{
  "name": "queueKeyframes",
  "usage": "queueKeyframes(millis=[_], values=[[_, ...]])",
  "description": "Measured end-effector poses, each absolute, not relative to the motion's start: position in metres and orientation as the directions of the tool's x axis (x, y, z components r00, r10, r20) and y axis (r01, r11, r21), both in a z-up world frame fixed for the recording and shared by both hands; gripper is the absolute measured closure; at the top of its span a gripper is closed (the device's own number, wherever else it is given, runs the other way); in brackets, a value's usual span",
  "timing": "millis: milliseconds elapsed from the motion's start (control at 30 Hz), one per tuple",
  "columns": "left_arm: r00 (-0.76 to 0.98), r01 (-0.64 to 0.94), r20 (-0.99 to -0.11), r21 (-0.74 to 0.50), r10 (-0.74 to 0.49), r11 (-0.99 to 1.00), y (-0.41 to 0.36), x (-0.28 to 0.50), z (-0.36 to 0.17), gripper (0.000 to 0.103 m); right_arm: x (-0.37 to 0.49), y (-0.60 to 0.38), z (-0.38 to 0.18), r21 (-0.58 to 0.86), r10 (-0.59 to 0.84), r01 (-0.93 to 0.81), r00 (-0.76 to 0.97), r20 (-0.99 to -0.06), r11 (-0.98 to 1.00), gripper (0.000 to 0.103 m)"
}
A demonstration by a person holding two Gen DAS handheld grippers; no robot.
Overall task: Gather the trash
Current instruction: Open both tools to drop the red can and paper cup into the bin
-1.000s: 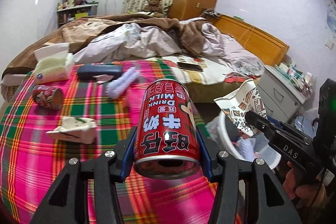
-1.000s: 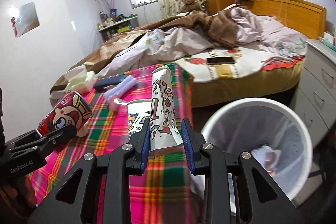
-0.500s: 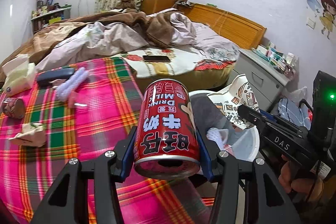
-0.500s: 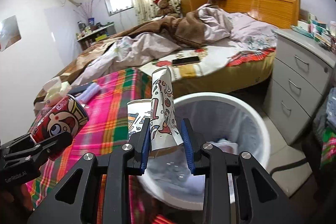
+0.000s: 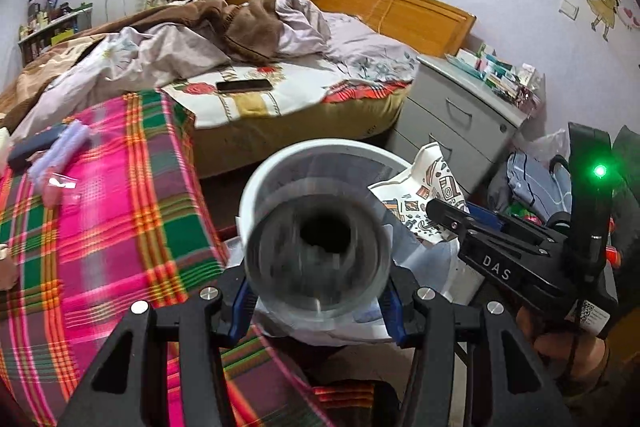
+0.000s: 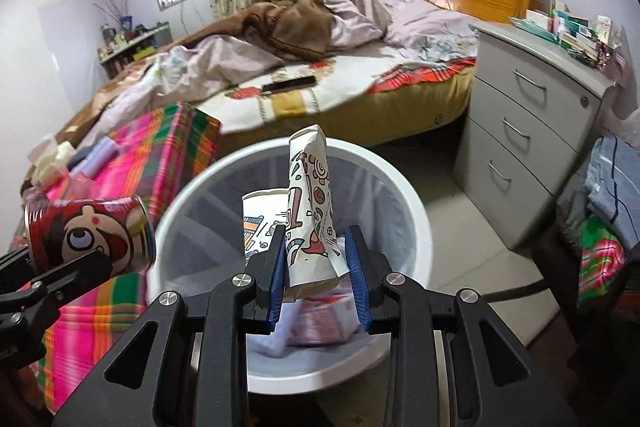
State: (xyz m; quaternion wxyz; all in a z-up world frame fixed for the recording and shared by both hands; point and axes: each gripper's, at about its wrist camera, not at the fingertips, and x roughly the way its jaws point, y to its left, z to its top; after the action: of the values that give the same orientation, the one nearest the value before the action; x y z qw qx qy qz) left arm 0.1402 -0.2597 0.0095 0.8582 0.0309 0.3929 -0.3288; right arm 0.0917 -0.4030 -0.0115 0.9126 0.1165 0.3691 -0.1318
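Observation:
My left gripper [image 5: 316, 303] is shut on a red milk-drink can [image 5: 318, 247], whose blurred end faces the camera. The right wrist view shows the same can [image 6: 88, 235] lying sideways just left of the white trash bin [image 6: 400, 187], over its left rim. My right gripper [image 6: 316, 279] is shut on a crumpled patterned paper cup [image 6: 310, 203], held upright above the bin's opening. From the left wrist view the cup [image 5: 424, 183] and right gripper [image 5: 440, 211] hang over the bin's [image 5: 320, 151] right rim. Tissue and wrappers lie inside the bin.
A table with a pink plaid cloth [image 5: 100, 227] stands left of the bin and holds a purple item [image 5: 60, 151] and other things. A bed with a phone [image 5: 244, 85] lies behind. Grey drawers [image 6: 532, 147] and piled clothes [image 6: 612, 187] are on the right.
Both grippers have swung right, off the plaid table and over the bin, and sunk a little. The can has tipped in the left jaws and now shows its end.

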Motion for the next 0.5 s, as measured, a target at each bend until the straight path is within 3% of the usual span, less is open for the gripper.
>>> queueKeyframes(millis=[200,300,433,500], values=[[0.458,0.598,-0.692,-0.224,-0.557,0.770,-0.272,0.143,0.005,0.048,0.099,-0.410,-0.019,0.089,-0.164,0.335,0.655,-0.738,0.938,0.072],[0.475,0.601,-0.677,-0.218,-0.563,0.769,-0.271,0.143,0.009,0.039,0.100,-0.410,-0.020,0.067,-0.184,0.343,0.647,-0.740,0.937,0.070],[0.486,0.592,-0.672,-0.218,-0.559,0.776,-0.264,0.145,0.011,0.039,0.097,-0.413,-0.019,0.085,-0.178,0.349,0.654,-0.735,0.933,0.048],[0.492,0.585,-0.671,-0.217,-0.555,0.782,-0.260,0.145,0.012,0.039,0.094,-0.413,-0.017,0.091,-0.179,0.354,0.660,-0.730,0.931,0.048]])
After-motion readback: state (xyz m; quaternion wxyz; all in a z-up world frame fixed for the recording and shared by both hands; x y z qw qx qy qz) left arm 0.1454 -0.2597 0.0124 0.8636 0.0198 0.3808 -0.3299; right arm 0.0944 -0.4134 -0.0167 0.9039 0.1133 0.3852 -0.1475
